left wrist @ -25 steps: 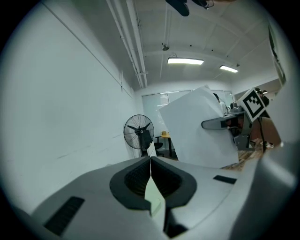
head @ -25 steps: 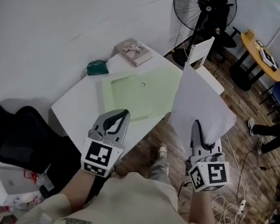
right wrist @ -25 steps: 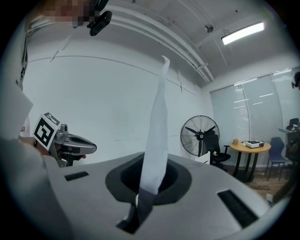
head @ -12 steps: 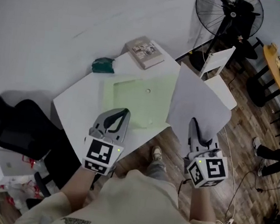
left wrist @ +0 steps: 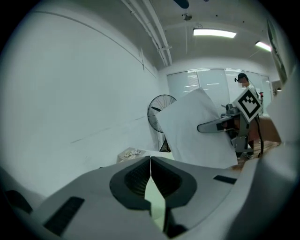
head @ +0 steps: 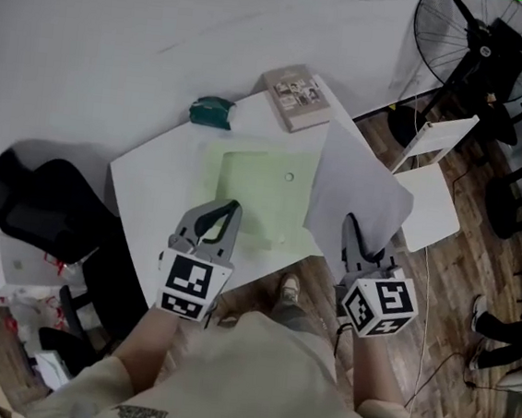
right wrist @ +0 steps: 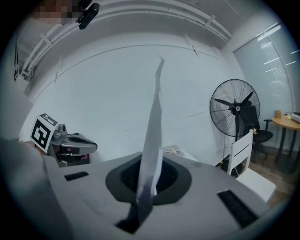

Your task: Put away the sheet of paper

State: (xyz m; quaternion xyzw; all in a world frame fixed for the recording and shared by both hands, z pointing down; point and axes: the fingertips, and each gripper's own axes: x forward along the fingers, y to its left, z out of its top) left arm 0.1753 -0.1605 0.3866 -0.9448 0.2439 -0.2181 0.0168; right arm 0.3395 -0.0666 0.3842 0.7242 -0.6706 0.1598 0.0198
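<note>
The sheet (head: 356, 190) is clamped in the right gripper (head: 350, 226), raised beside the green folder (head: 254, 189) on the counter (head: 151, 192). The left gripper (head: 232, 207) is closed, empty. The sheet should be lowered flat.

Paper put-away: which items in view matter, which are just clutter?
Job:
- sheet of paper, clamped in right gripper
- green folder on the table, likely destination
- left gripper, shut, empty

Lying about:
- book
- dark green bundle
- fan
- white chair
- black office chair
</note>
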